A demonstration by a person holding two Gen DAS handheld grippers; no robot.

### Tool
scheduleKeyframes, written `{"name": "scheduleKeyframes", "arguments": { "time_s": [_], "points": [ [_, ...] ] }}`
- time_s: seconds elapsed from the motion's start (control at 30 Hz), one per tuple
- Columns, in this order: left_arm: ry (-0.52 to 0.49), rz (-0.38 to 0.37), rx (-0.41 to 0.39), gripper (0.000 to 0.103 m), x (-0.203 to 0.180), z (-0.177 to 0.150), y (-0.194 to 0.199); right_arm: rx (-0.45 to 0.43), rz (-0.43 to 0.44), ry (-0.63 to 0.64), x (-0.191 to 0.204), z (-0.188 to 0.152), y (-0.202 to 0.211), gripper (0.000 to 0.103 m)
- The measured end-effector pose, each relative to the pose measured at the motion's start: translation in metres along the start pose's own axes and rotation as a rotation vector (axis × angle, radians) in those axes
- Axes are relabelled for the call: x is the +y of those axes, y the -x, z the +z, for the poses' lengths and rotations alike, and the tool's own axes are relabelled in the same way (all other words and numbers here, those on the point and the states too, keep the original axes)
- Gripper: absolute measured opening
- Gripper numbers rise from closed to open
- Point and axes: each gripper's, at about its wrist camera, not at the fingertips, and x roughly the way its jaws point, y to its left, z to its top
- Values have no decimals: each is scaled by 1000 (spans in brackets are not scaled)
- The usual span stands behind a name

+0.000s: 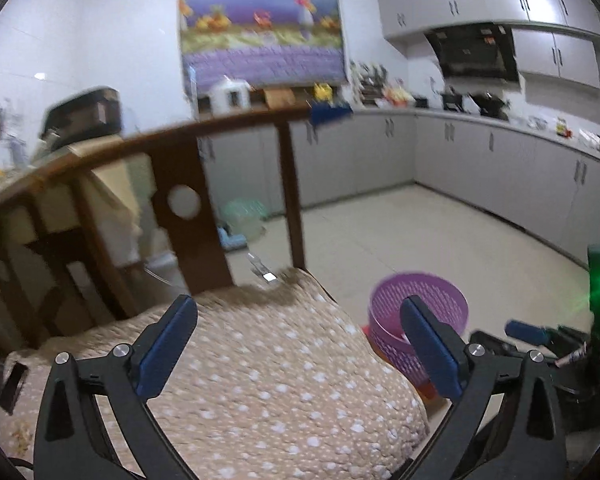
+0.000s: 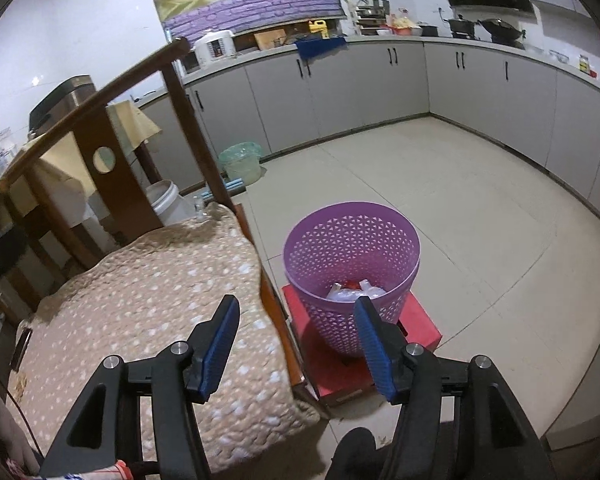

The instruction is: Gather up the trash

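Both the left gripper (image 1: 298,342) and right gripper (image 2: 296,344) hover with fingers wide and empty, the purple basket (image 2: 352,276) on the floor beside the cushioned chair (image 2: 148,300) already holding what looks like trash (image 2: 354,291), so the next move is probably finding another piece.

Pale beige tiled floor (image 2: 460,184) runs to grey L-shaped base cabinets (image 2: 360,84) under a light countertop. White glossy walls (image 1: 100,40), a purple landscape wall hanging (image 1: 260,28), a dark wooden chair (image 2: 112,92) with a beige spotted cushion (image 2: 148,304).
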Motion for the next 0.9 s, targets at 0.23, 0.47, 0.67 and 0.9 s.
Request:
{"name": "scheduleKeyframes", "arguments": {
  "time_s": [0.23,0.47,0.67,0.9],
  "points": [
    [-6,129,-79,103,1,2,40,-42,-2,47,17,-6,38,69],
    [3,97,-17,103,-4,-7,45,-36,-16,61,18,-14,52,70],
    [14,88,43,103,-5,-22,45,-24,-21,61,19,-21,60,71],
    [-21,43,136,103,-16,-42,41,-12,-28,79,26,-34,65,74]
  ]
}}
